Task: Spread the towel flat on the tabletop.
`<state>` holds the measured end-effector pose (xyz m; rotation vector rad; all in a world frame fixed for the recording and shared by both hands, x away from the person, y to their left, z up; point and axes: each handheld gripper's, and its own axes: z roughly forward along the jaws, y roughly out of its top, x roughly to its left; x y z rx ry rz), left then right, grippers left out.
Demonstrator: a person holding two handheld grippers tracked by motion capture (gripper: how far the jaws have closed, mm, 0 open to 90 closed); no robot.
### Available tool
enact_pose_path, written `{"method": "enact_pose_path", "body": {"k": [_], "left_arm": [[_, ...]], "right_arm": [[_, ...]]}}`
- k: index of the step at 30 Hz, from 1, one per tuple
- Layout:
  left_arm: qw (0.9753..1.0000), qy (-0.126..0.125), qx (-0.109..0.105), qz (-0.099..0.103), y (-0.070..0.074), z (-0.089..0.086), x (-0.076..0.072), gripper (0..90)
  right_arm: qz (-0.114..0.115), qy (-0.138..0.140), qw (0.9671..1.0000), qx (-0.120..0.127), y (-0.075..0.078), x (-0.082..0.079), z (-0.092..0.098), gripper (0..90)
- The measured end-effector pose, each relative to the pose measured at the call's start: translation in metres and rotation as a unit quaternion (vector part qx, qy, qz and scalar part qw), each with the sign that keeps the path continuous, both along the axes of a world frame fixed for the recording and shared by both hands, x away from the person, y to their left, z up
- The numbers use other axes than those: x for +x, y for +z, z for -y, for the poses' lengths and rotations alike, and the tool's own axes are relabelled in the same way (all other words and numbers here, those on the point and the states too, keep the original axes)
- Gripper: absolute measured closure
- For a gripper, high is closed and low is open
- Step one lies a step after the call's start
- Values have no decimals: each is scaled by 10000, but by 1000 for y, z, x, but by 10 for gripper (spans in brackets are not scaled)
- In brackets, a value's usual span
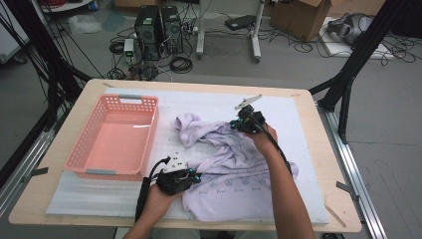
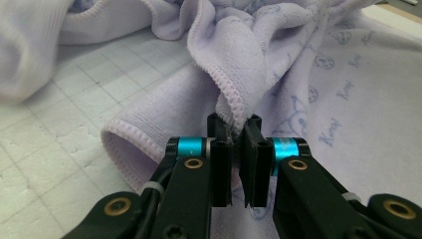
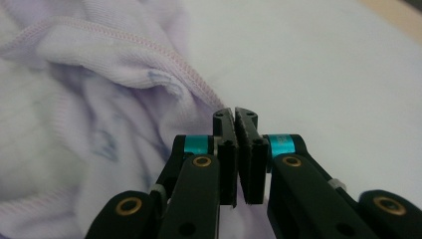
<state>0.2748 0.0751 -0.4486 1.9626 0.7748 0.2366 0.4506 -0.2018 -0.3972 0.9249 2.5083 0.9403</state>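
Note:
A lavender cloth [image 1: 234,174] with a small blue print lies crumpled on the white mat, and its near part is spread flat. At the cloth's near left edge, my left gripper [image 1: 200,176] is shut on it. In the left gripper view the jaws [image 2: 234,127] pinch a stitched hem fold of the cloth [image 2: 224,59]. My right gripper [image 1: 234,125] is at the cloth's far bunched part. Its jaws [image 3: 235,113] are shut on the hemmed edge of the cloth [image 3: 99,59].
A pink plastic basket [image 1: 79,154] stands empty on the left of the white foam mat [image 1: 288,114], which covers most of the wooden table [image 1: 328,144]. Bare mat lies right of the cloth and beyond it. Computers and cables sit on the floor past the table.

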Motion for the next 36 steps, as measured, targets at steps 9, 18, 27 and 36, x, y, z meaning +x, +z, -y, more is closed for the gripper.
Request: {"method": "enact_pose_path", "body": {"k": [9, 18, 27, 36], "left_arm": [[10000, -5, 57, -5, 0, 2, 0, 834], [9996, 222, 27, -144, 2, 3, 7, 571], [9987, 505, -102, 22, 28, 11, 38, 458], [9977, 600, 50, 317, 52, 31, 67, 466]], "right_arm": [[264, -1487, 9885, -96, 8, -18, 86, 875], [-14, -2209, 9752, -148, -9, -38, 142, 818], [392, -2016, 9779, 384, 2, -70, 152, 772], [534, -1847, 9802, 481, -1, -89, 164, 781]]}}
